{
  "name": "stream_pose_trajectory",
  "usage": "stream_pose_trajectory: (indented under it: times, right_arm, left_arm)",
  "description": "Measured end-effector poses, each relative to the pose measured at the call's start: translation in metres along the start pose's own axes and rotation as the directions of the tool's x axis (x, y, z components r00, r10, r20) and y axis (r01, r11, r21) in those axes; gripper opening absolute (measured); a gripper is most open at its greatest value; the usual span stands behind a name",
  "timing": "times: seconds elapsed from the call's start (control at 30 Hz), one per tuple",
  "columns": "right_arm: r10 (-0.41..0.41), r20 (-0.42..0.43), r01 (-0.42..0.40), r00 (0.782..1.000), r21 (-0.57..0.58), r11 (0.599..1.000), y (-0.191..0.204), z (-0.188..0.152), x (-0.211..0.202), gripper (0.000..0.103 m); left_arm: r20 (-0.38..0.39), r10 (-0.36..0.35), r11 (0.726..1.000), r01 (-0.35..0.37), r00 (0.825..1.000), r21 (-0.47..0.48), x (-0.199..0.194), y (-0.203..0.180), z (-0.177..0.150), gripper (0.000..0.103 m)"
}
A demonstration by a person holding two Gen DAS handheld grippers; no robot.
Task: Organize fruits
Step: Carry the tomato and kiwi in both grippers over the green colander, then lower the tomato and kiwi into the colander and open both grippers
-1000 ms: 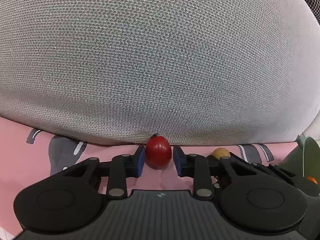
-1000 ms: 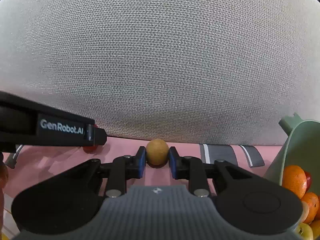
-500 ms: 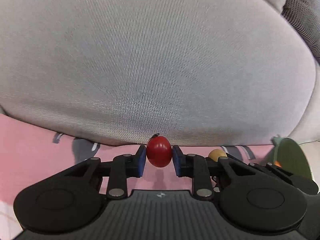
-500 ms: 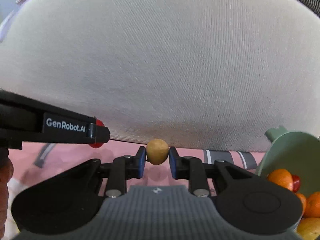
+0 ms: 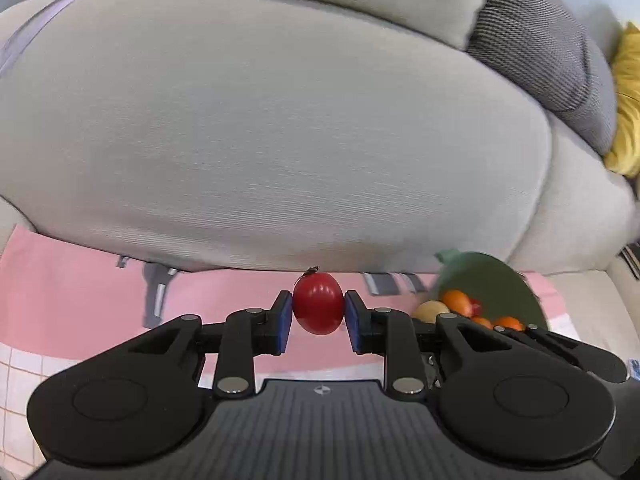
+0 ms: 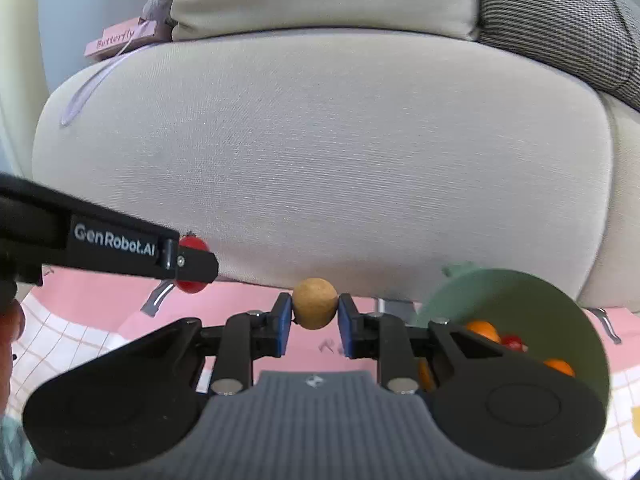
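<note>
A pink cloth meets a grey sofa cushion; left gripper clamps a red fruit, right gripper a tan fruit.

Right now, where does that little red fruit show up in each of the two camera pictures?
Left wrist view: the red fruit sits at centre, low in the picture, pinched between the blue pads of the left gripper.
Right wrist view: the same fruit peeks out at the left edge, half hidden behind the left gripper's black finger.
Shared landmark: the green bowl of fruit, at lower right in both.
</note>
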State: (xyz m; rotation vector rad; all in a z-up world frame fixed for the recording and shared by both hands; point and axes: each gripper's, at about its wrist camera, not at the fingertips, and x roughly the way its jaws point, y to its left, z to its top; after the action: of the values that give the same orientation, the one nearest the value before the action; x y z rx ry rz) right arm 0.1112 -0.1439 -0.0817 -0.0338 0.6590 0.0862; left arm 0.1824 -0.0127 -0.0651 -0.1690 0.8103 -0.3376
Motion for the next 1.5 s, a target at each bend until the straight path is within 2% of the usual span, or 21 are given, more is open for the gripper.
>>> stream_pose_trajectory:
  times: [0.23,0.43,0.63,0.73,0.93,1.2,1.37,1.5]
  right_arm:
    - [0.023,-0.04,-0.02,0.999,0.074,0.997,-0.041,-0.008,-0.036,0.021]
    - [0.023,-0.104,-0.009,0.994,0.137,0.991,-0.087,-0.019,-0.057,0.021]
    - [0.075,-0.236,-0.007,0.969,0.277,0.961,-0.145,-0.033,-0.053,0.021]
    - [0.101,-0.259,-0.001,0.96,0.358,0.934,-0.166,-0.036,-0.047,0.021]
    - [0.139,-0.331,0.012,0.933,0.415,0.91,-0.174,-0.035,-0.024,0.021]
    - [0.142,-0.411,0.044,0.9,0.412,0.91,-0.17,-0.037,0.001,0.021]
    - [0.148,-0.429,0.048,0.891,0.414,0.909,-0.17,-0.037,0.007,0.022]
    - [0.178,-0.411,0.025,0.894,0.443,0.896,-0.178,-0.038,0.007,0.024]
  left_arm:
    - [-0.029,-0.071,0.995,0.073,0.997,0.065,-0.009,-0.048,-0.006,0.031]
    - [-0.077,-0.115,0.982,0.125,0.99,0.139,0.0,-0.087,-0.013,0.031]
    - [-0.103,-0.142,0.972,0.158,0.985,0.174,0.009,-0.116,-0.014,0.031]
    - [-0.111,-0.143,0.97,0.162,0.983,0.184,0.011,-0.122,-0.015,0.031]
    - [-0.126,-0.136,0.971,0.157,0.983,0.181,0.019,-0.12,-0.015,0.031]
    - [-0.146,-0.136,0.97,0.161,0.98,0.18,0.031,-0.115,-0.015,0.031]
    - [-0.161,-0.144,0.965,0.175,0.976,0.196,0.038,-0.118,-0.017,0.031]
    - [-0.175,-0.148,0.962,0.183,0.973,0.201,0.043,-0.122,-0.018,0.031]
